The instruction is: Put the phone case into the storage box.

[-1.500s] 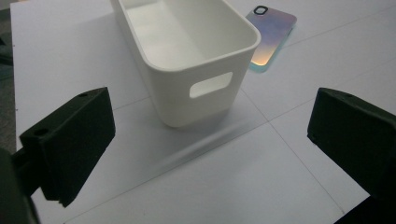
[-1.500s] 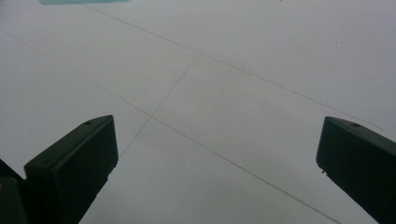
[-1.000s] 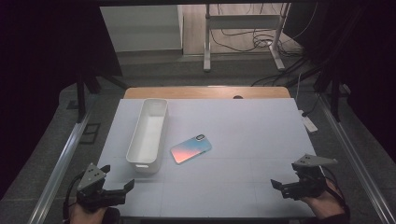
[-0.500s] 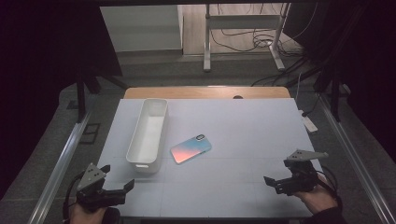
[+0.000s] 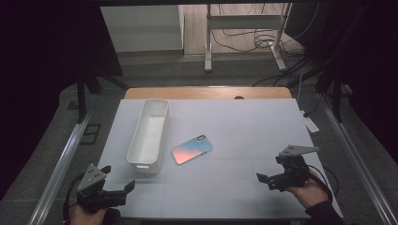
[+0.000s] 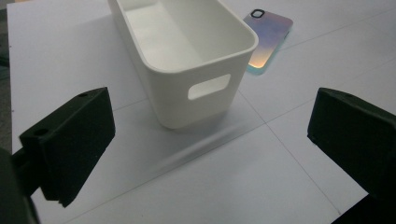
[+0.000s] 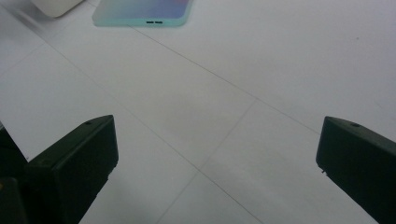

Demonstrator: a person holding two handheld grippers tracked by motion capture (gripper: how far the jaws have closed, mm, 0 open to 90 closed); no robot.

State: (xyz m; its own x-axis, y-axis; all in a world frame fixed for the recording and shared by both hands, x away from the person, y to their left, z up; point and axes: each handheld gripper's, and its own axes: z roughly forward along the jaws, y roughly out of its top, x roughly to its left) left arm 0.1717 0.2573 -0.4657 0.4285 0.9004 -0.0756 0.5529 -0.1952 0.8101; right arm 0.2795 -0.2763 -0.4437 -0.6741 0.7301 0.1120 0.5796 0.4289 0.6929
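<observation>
White table [image 5: 244,126] carries a bin [image 5: 149,132] and phone [image 5: 191,150] at frame centre. Left gripper [image 5: 123,188] sits lower left and right gripper [image 5: 263,180] lower right, each level, jaws spread wide, holding nothing.

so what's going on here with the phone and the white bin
A person holds a gripper in each hand near the front edge of the table. The left gripper and the right gripper are both open and hold nothing. A phone lies flat just right of a long white bin, which looks empty. The right gripper points toward the phone; nothing has been picked up yet.
</observation>
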